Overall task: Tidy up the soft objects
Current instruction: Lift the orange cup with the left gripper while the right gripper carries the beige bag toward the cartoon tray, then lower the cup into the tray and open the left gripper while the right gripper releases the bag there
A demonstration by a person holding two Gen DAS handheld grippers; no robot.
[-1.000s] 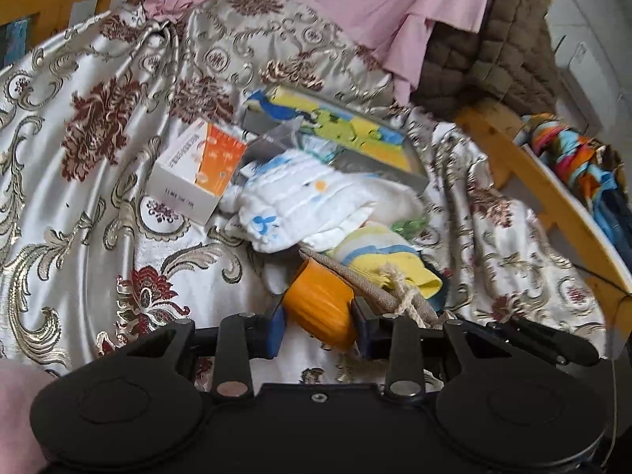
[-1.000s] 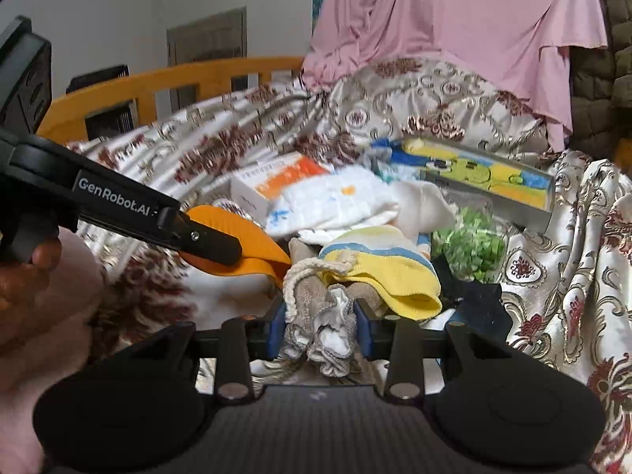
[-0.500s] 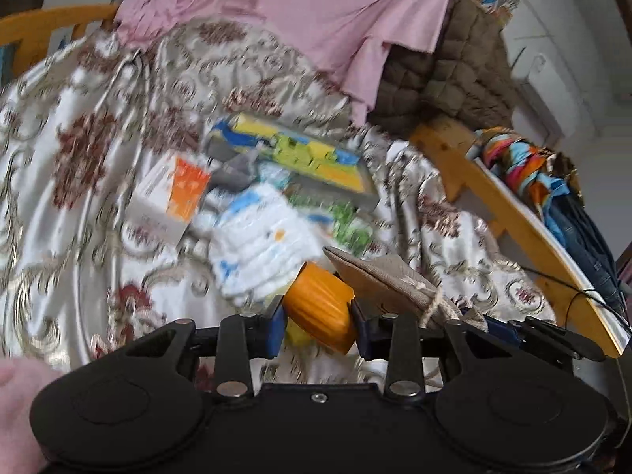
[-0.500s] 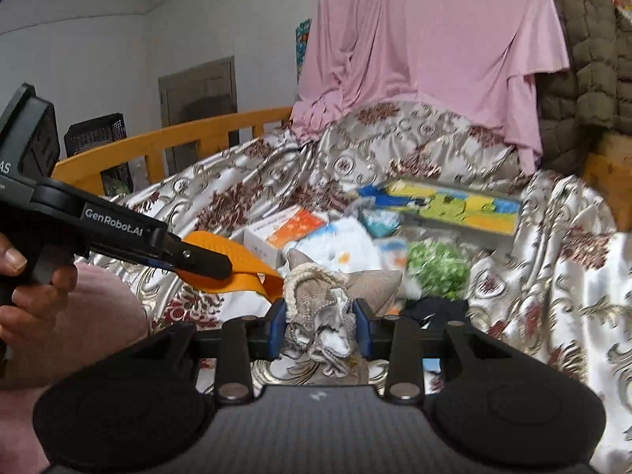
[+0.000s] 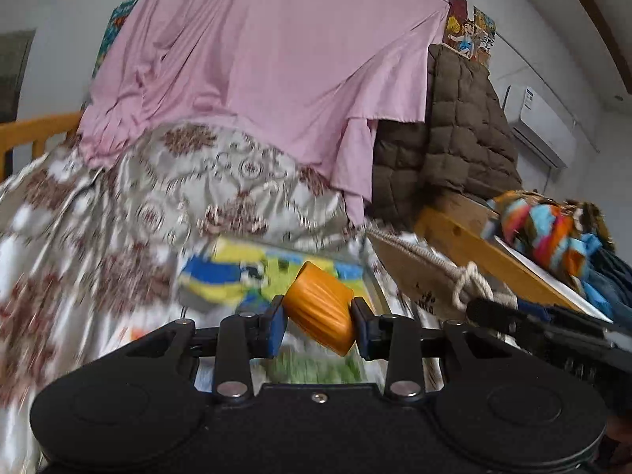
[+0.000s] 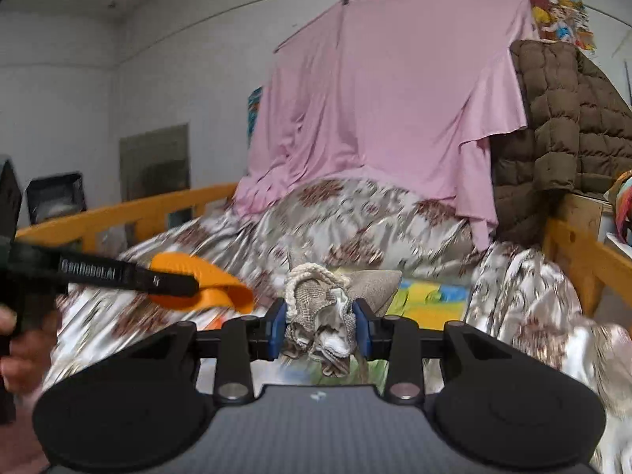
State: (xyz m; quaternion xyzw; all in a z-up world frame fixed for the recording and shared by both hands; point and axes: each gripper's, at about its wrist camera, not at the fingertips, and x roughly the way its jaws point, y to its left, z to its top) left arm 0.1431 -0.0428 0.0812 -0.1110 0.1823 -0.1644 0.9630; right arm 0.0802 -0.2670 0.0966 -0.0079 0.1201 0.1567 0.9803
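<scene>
My left gripper is shut on a folded orange ribbed cloth, held in the air over the bed. The same orange cloth shows in the right wrist view, clamped by the left gripper's black finger. My right gripper is shut on the bunched mouth of a beige burlap drawstring bag with a white lining and a rope cord. That bag hangs to the right of the orange cloth in the left wrist view, its cord knot showing.
A floral satin bedspread covers the bed. A yellow and blue picture box lies on it. Behind hang a pink sheet and a brown quilted jacket. Orange wooden rails edge the bed; a striped cloth lies right.
Both grippers have lifted off the bed with their loads and tilted upward. The pile of clothes and the small box have dropped below the views. The bag came clear of the pile.
</scene>
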